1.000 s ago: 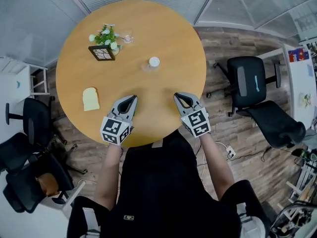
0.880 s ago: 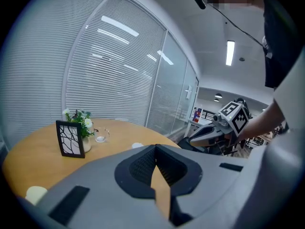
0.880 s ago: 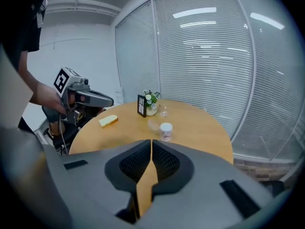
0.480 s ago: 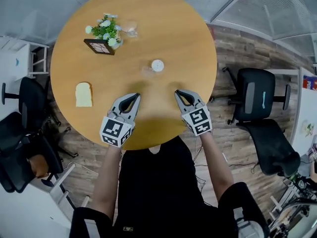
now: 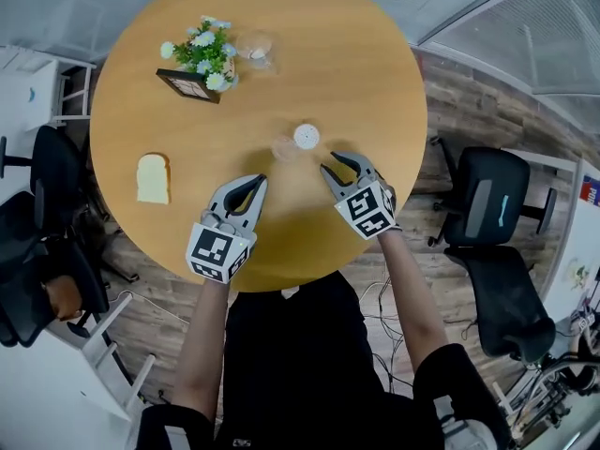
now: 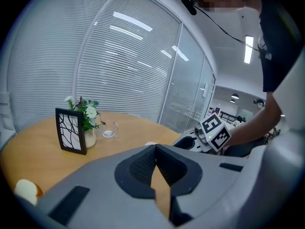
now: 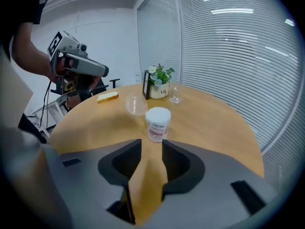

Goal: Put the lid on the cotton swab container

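Note:
The cotton swab container [image 5: 307,137], a small clear tub full of white swabs, stands uncovered near the middle of the round wooden table [image 5: 356,64]. In the right gripper view the container [image 7: 157,124] is just beyond the jaw tips. Its clear lid [image 5: 284,147] lies right beside it on the left, tilted [image 7: 136,105]. My right gripper [image 5: 336,162] is open just short of the container; its jaws have just been opening, with nothing between them [image 7: 148,144]. My left gripper [image 5: 253,182] hovers further left, shut and empty [image 6: 156,146].
A framed picture [image 5: 192,84] and a flower pot [image 5: 208,50] stand at the far left, with a small clear glass [image 5: 255,50] beside them. A bread slice [image 5: 151,177] lies at the table's left. Office chairs [image 5: 487,204] stand to the right.
My right gripper has moved forward to just short of the swab container and its jaws have parted. The left gripper has edged forward a little and stays shut.

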